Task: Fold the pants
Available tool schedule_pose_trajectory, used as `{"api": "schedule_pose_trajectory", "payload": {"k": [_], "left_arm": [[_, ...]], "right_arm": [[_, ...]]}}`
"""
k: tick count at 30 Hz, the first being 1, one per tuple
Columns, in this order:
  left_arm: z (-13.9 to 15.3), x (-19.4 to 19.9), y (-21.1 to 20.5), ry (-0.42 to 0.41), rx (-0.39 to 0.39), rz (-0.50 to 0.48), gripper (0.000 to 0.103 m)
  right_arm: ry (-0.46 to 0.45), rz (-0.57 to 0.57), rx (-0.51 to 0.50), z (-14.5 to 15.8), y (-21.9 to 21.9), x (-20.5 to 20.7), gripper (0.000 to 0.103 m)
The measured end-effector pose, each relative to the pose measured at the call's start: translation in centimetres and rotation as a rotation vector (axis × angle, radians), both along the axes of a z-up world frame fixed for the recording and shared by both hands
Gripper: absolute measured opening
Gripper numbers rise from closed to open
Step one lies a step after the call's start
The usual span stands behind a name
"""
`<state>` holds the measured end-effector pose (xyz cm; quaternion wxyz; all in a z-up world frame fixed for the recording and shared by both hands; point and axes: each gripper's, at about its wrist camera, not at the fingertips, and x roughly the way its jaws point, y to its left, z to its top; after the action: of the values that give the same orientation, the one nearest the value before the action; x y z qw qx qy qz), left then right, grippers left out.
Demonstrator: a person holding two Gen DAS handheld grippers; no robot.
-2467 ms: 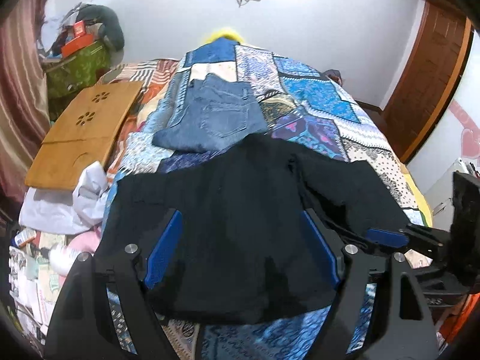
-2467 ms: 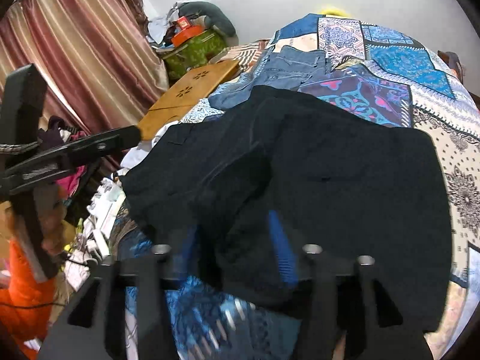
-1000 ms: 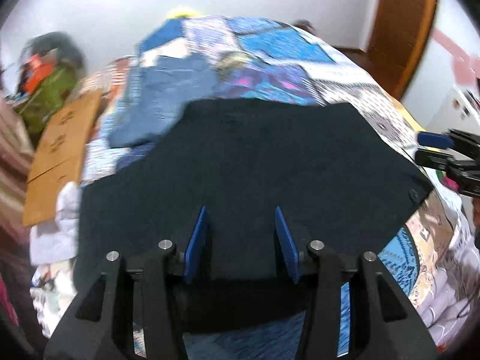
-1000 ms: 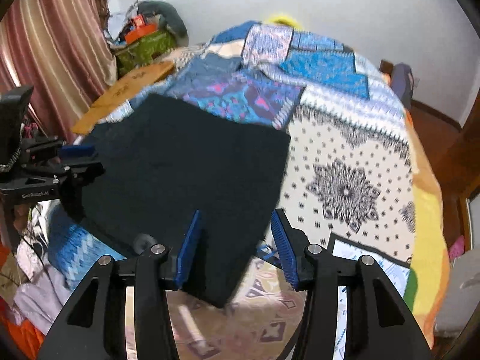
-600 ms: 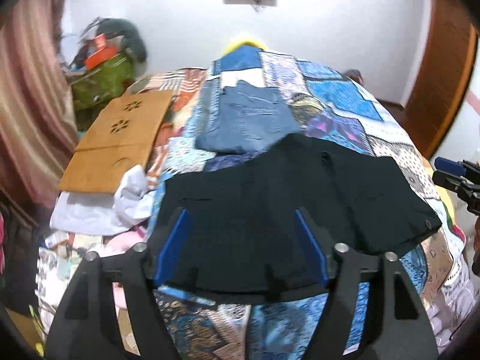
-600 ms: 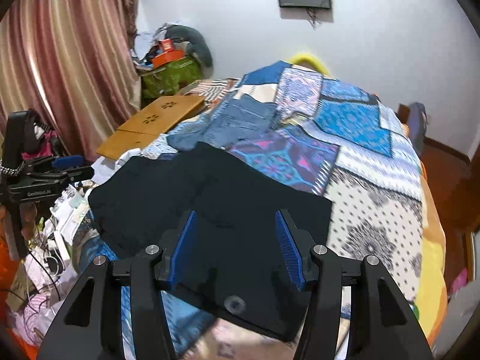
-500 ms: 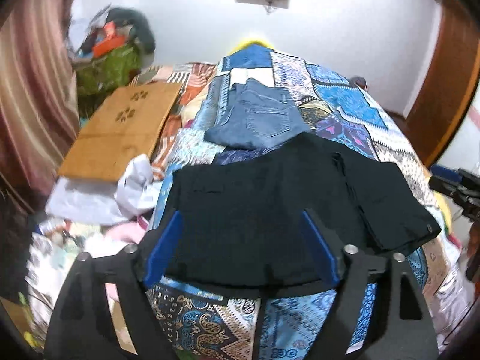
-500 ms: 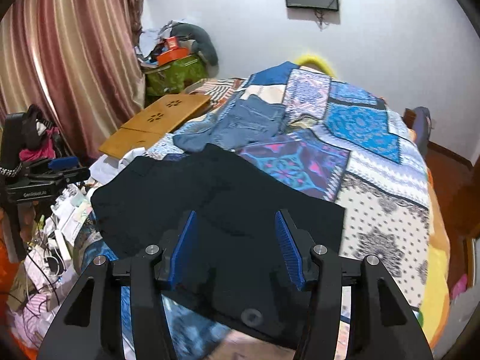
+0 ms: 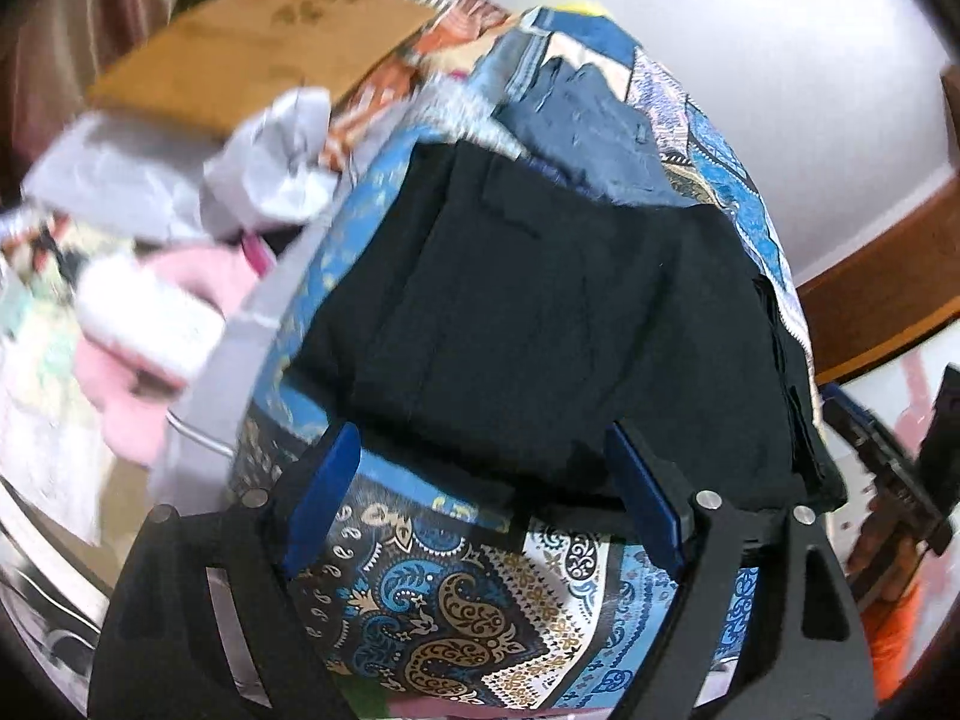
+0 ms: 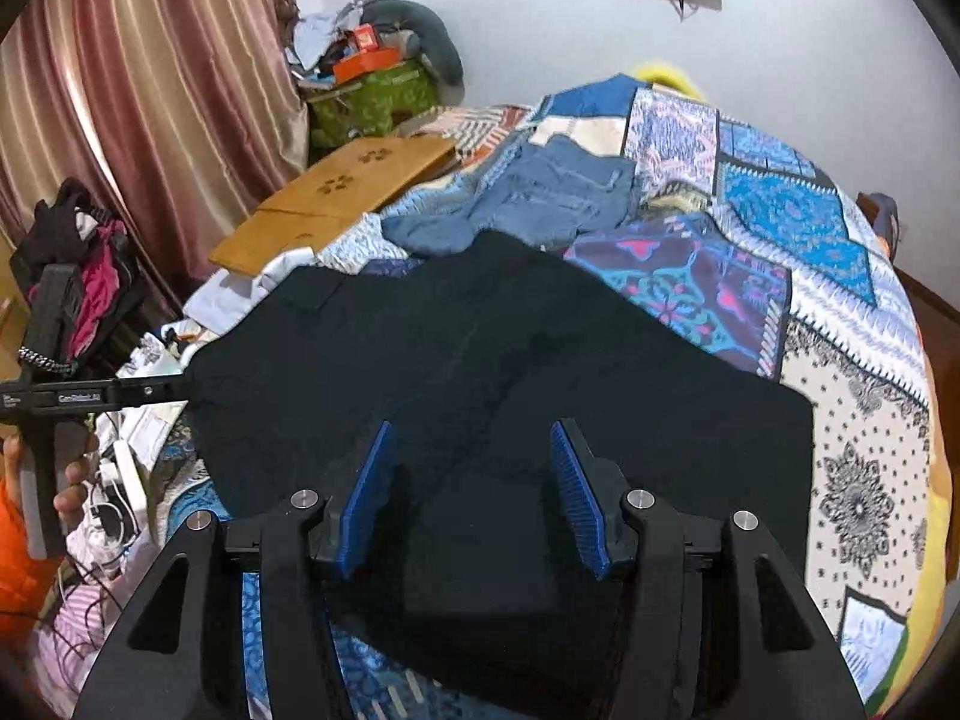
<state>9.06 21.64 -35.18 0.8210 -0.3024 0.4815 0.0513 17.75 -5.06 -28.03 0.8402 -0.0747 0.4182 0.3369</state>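
Note:
The black pants [image 9: 540,312] lie folded flat on the patchwork bedspread [image 9: 456,618], near the bed's near edge; they also show in the right wrist view [image 10: 510,372]. My left gripper [image 9: 480,504] is open and empty, low over the near edge of the pants, tilted. My right gripper [image 10: 468,492] is open and empty, above the near part of the pants. The left gripper also shows at the left of the right wrist view [image 10: 90,396], beside the pants' left edge.
Folded blue jeans [image 10: 540,198] lie further up the bed. A wooden lap table [image 10: 336,192] rests at the bed's left side, with white cloth [image 9: 270,162] and pink clutter [image 9: 138,324] below. Curtains [image 10: 150,90] hang at left.
Both grippers let go of the black pants, which now lie folded flat. The left gripper has swung down and left and tilted. The right gripper has stayed open above the pants.

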Motion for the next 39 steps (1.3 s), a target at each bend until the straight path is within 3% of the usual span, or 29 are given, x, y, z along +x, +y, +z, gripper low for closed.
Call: {"api": "schedule_pose_trajectory", "payload": {"k": [4, 9, 14, 16, 18, 23, 31, 39], "left_arm": [[-1.7, 0.0, 0.7, -0.006, -0.106, 0.03, 0.084], [-2.1, 1.3, 1.1, -0.017, -0.15, 0.039, 0.086], [-2.4, 3.1, 1.3, -0.017, -0.136, 0.051, 0.085], [-2.5, 3.6, 1.3, -0.01, -0.099, 0.062, 0.073], [-2.4, 4.2, 1.1, 0.02, -0.011, 0.073, 0.047], [-0.7, 4.3, 0.2, -0.001, 0.111, 0.051, 0.028], [6.0, 4.1, -1.4, -0.119, 0.231, 0.004, 0.025], [14.7, 5.4, -7.8, -0.284, 0.389, -0.108, 0.024]], "right_arm": [[0.058, 0.01, -0.024, -1.9, 0.6, 0.6, 0.05], [0.125, 0.008, 0.017, -3.0, 0.3, 0.9, 0.052], [0.117, 0.026, 0.016, -2.9, 0.3, 0.5, 0.054], [0.118, 0.026, 0.022, -3.0, 0.3, 0.4, 0.054], [0.124, 0.025, 0.034, -3.1, 0.2, 0.4, 0.054], [0.125, 0.012, 0.047, -2.9, 0.0, 0.4, 0.054], [0.102, -0.073, 0.113, -0.6, -3.5, 0.1, 0.054], [0.034, -0.225, 0.134, 1.6, -11.0, -0.4, 0.054]]}}
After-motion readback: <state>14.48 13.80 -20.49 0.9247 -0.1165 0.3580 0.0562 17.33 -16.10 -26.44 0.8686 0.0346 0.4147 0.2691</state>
